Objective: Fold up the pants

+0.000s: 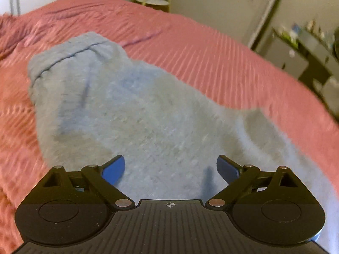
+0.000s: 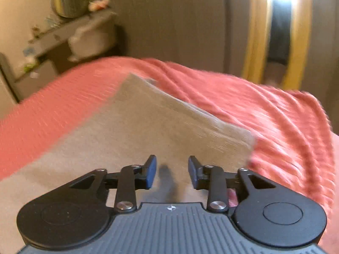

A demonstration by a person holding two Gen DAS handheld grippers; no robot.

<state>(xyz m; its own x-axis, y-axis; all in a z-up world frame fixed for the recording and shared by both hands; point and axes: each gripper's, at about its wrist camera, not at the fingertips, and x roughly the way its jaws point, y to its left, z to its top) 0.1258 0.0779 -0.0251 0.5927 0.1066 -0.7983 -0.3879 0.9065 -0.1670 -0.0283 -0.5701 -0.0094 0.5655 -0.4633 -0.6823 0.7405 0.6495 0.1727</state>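
We see grey pants [image 1: 131, 110] lying on a pink bedspread [image 1: 211, 53], one fold apparently done. Our left gripper [image 1: 170, 169] gapes wide and our right gripper [image 2: 172, 174] stands partly open, both empty above the cloth. Next we likely need to pinch an edge for another fold.

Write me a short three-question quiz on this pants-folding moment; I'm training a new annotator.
1. True or false: the left hand-held gripper is clamped on the pants.
2. What do the pants lie on? A) wooden floor B) pink bedspread C) glass table
3. Which hand-held gripper stands wider open?

Key:
1. False; its jaws are apart, with nothing between them.
2. B, the pink bedspread.
3. The left; the right hand-held gripper is open more narrowly.
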